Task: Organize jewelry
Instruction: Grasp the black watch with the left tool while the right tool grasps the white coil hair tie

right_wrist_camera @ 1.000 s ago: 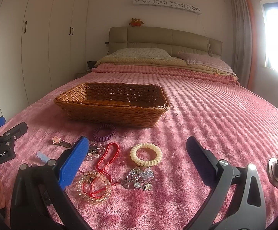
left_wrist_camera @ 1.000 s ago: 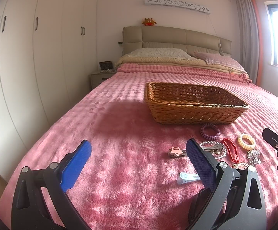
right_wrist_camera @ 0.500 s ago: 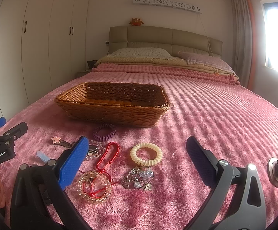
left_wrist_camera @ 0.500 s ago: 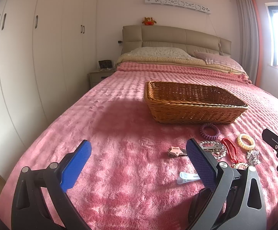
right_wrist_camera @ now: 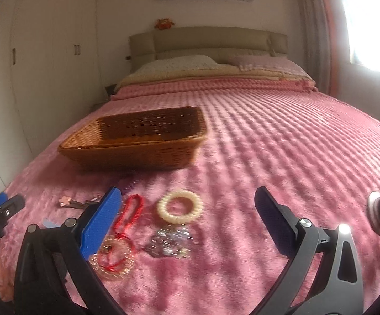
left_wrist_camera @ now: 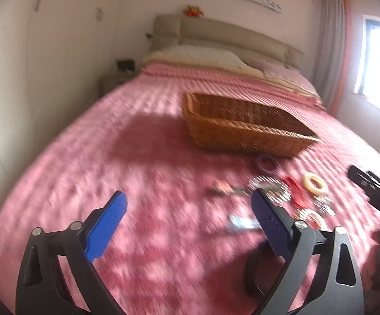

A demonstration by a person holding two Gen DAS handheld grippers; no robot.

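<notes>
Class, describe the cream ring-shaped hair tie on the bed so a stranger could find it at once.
Start at the wicker basket on the pink bedspread. In front of it lies a cluster of small accessories. The cream hair tie is the pale, thick ring, right of the red cord loop and just beyond the sparkly crystal piece.

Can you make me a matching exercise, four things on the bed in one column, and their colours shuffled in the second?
1. wicker basket
2. spiral hair tie
3. cord loop
4. star hair clip

A. red
B. pink
C. brown
D. cream

Pairs: 1-C, 2-D, 3-A, 4-B
</notes>
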